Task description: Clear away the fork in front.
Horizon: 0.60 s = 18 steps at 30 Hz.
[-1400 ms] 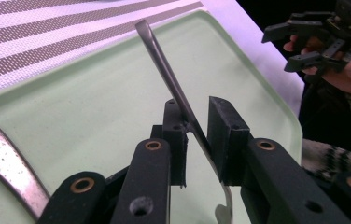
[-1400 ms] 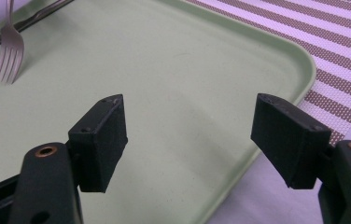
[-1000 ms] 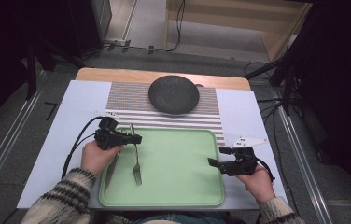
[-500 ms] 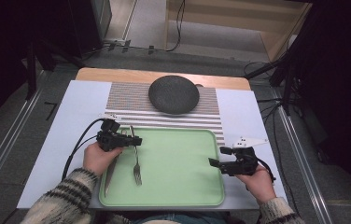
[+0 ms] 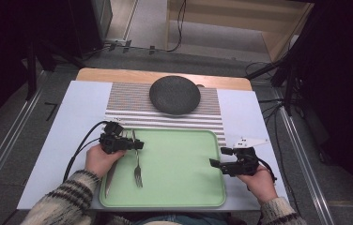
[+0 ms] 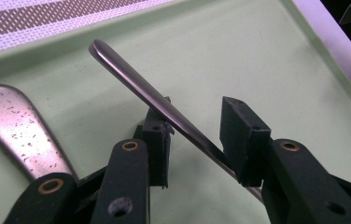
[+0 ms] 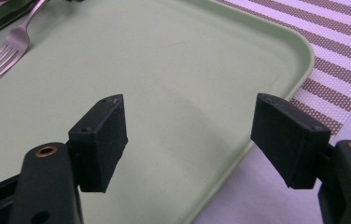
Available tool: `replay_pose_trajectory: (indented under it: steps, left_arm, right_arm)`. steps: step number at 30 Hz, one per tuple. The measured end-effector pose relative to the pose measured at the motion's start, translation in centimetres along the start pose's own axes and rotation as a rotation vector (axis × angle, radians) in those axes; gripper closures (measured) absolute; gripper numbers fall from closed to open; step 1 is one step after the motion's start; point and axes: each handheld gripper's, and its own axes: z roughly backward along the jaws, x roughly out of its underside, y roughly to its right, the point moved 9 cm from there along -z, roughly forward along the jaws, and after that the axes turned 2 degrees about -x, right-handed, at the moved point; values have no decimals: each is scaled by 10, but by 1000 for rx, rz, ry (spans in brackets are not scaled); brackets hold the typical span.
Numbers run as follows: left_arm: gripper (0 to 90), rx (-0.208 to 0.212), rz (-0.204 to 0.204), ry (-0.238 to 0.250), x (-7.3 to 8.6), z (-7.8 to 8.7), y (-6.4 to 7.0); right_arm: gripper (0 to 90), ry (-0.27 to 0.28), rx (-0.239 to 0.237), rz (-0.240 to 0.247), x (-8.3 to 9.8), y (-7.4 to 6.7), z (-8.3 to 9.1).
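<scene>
Here my left tool [image 6: 194,140] has just been opening around the slim steel fork handle [image 6: 131,86] on the pale green plastic tray [image 5: 184,154]; my right tool [image 7: 190,137] stands spread, holding nothing.

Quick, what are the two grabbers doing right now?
Left gripper: open, jaws have just been opening; the fork handle lies between them, not squeezed.
Right gripper: open, nothing in it, over the tray edge.

Left tongs [image 5: 137,146] just opening, right tongs [image 5: 216,157] wide apart
</scene>
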Motion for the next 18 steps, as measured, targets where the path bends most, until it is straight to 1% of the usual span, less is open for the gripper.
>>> replay_pose_trajectory:
  steps: [3,7,9,11,13,15,16,18]
  left_arm:
    - [639,-2,-1,-1,1,1,0]
    - [627,-12,-14,-2,1,1,0]
    - [610,-7,-18,1,1,1,1]
    - [580,-4,-18,-2,1,1,2]
    - [542,-10,-29,-2,1,2,3]
    - [491,-26,-49,-2,1,2,3]
    - [471,-42,-56,-1,0,2,3]
    - [423,-53,-64,-3,0,3,3]
  right_arm:
    - [248,-2,-2,0,0,0,-1]
    - [248,-4,-5,3,-1,0,-1]
    - [248,-5,-6,6,-1,0,-2]
    - [248,-5,-7,5,-1,-1,-2]
    - [248,-5,-8,4,-1,-1,-2]
    - [248,-7,-9,6,-1,-1,-2]
    - [248,-7,-9,7,-1,-1,-2]
    - [248,-6,-9,7,-1,-1,-2]
